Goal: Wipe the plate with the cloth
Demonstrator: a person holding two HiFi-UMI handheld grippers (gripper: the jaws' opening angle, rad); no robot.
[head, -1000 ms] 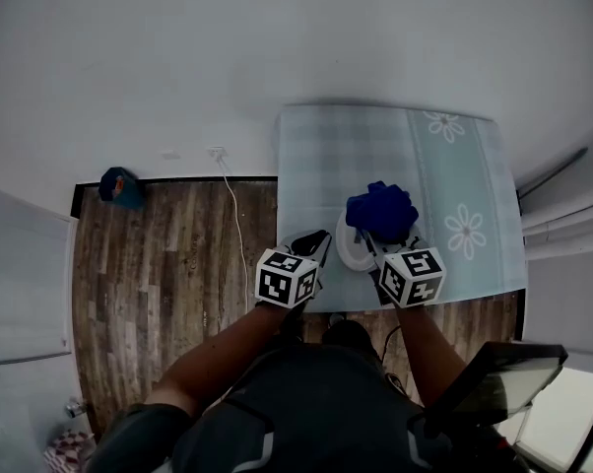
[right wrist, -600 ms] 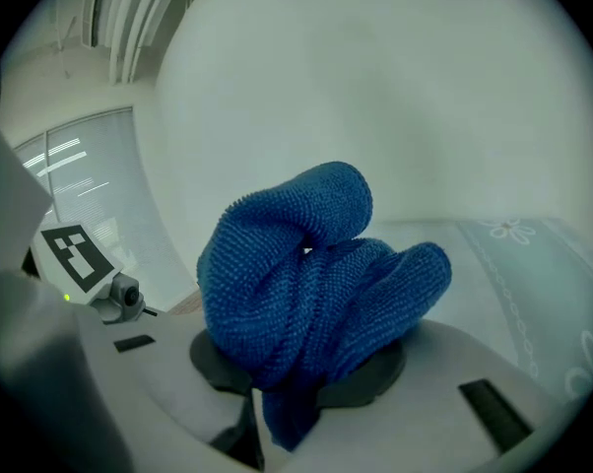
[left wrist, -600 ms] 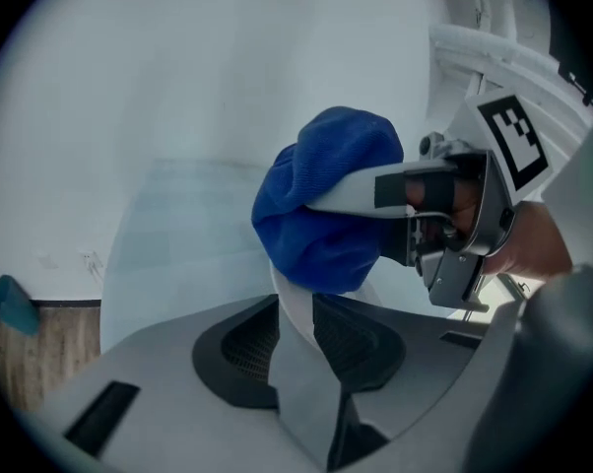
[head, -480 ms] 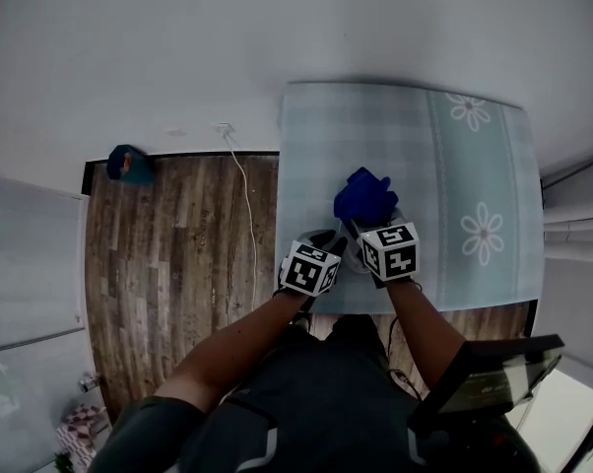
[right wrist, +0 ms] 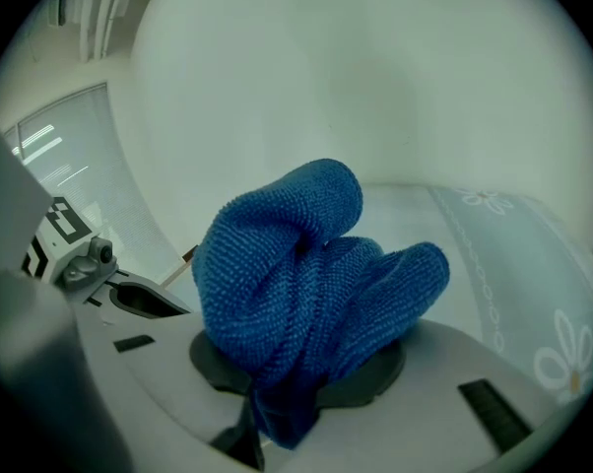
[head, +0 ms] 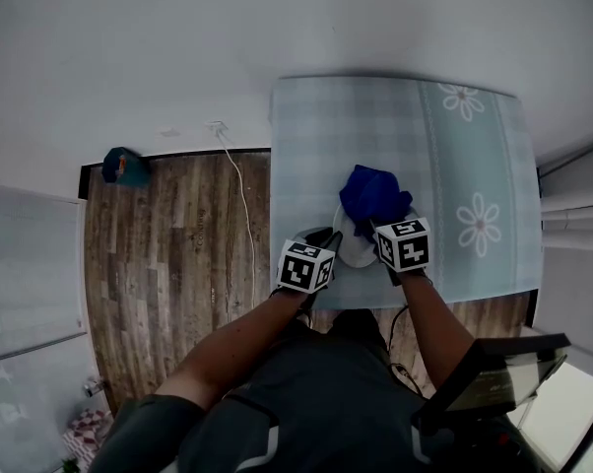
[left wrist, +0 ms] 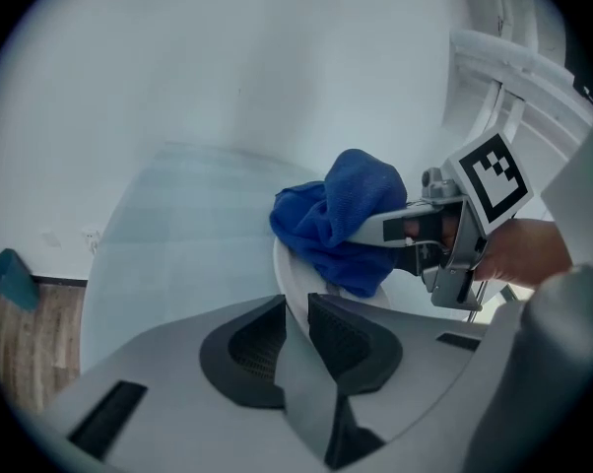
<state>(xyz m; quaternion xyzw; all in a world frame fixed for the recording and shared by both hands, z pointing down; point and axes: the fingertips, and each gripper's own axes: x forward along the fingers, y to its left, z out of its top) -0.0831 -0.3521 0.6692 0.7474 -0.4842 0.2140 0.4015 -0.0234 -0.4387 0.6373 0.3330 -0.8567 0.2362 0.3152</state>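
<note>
Counter [head: 316, 136] under a pale checked tablecloth [head: 425, 156] with a daisy band down its right side. Far edge meets the white wall. Left edge drops to the plank floor [head: 168, 254], where a white cable [head: 239, 215] trails and a small blue object [head: 125, 166] sits by the wall. Plate [head: 354, 249] lies close to the near edge, a little left of the counter's middle. Little margin toward the person. Open tablecloth beyond it and to the right. Plate is white and round, so no long axis. In the left gripper view its rim runs edge-on, away from the camera. Left gripper [left wrist: 296, 308] is clamped on that near-left rim, one jaw on each side. Right gripper [right wrist: 298, 390] is closed on the cloth [right wrist: 306, 264]. Cloth is blue and bunched, and it rises out of the jaws in two fat lobes. Its long axis follows the jaws' line, away from the person toward the far wall. Its bulk hangs over the plate's far-right part. In the left gripper view its underside meets the plate's face. Both grippers come in from the near edge, left one just left of the plate, right one just right.
</note>
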